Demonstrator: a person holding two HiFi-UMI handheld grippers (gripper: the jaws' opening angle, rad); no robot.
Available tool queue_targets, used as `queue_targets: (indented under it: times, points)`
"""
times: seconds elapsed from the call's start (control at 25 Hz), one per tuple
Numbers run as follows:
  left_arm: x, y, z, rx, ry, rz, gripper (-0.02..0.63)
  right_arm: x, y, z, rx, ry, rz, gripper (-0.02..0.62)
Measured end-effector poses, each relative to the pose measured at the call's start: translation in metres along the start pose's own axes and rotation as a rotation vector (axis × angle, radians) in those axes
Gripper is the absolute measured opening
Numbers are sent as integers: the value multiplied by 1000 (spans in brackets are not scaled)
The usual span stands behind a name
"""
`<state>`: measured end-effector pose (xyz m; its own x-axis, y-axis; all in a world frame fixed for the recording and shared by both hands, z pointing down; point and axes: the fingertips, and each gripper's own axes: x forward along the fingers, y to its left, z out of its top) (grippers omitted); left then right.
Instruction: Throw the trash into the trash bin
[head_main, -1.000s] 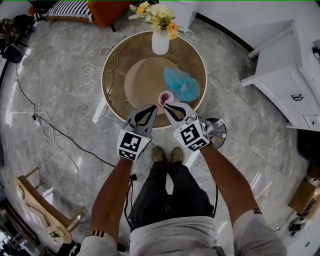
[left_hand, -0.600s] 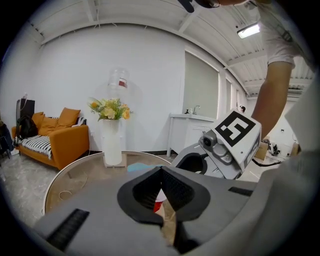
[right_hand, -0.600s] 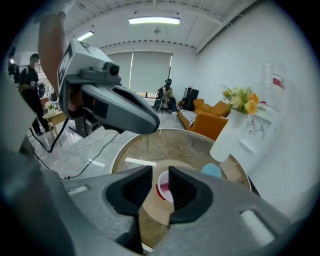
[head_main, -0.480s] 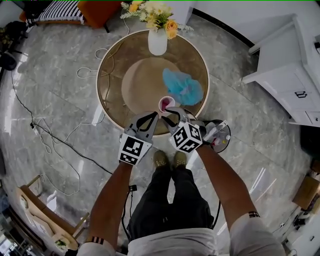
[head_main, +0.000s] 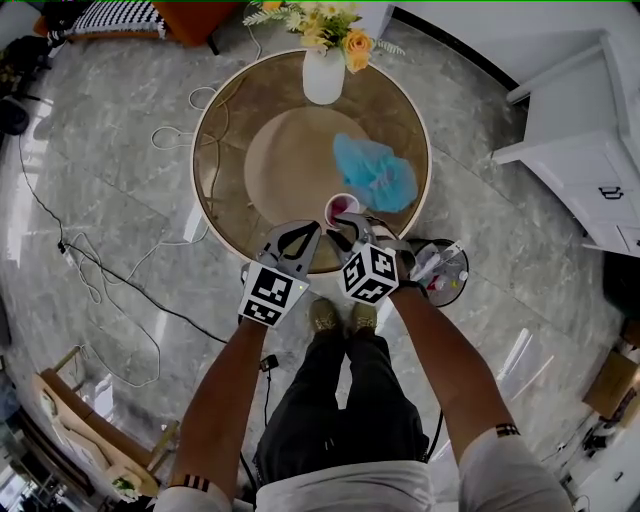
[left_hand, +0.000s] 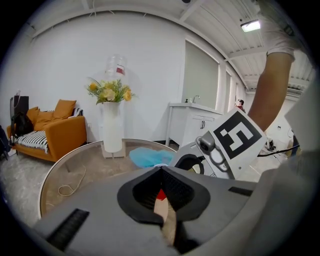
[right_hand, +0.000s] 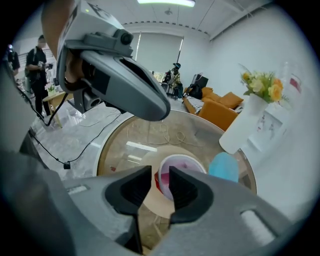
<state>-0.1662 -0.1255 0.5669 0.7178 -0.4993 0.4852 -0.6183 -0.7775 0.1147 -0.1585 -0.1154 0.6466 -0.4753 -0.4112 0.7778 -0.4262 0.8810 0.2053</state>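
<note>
Sinking, the right hand-held gripper (right_hand: 160, 174) has just been opening, released, with the cup (right_hand: 186, 165) rim between its jaws. A grasp seems next. Left hand-held gripper (left_hand: 161, 171) is clenched, empty.

A round counter (head_main: 228, 150) stands on the floor (head_main: 480, 200), straight ahead of the person's shoes (head_main: 322, 316). On it, a vase (head_main: 323, 78) stands at the far edge. A crumpled bag (head_main: 375, 172) lies right of the middle, and a cup (head_main: 342, 209) stands just beside its near left side, close to the near edge. A trash bin (head_main: 445, 275) stands on the floor just off the counter's near right edge. A cabinet (head_main: 585, 150) is well apart at the right. Cables (head_main: 120, 272) lie at the left, and a sofa (head_main: 190, 15) sits behind.
</note>
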Motion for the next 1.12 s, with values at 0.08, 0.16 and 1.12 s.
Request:
queue_targets:
  times: [0.08,0.16,1.12]
  points:
    - [2,1,-3,-4,6,-3,0,3,0,-2,-14,9,-3,79]
    - [2,1,-5,-5,13,-8,0,4,0,-4,-23,13,-9,40]
    - [42,-121,49,-12,-113,-171,0,-156,-4,-76,332,-116,-359,29]
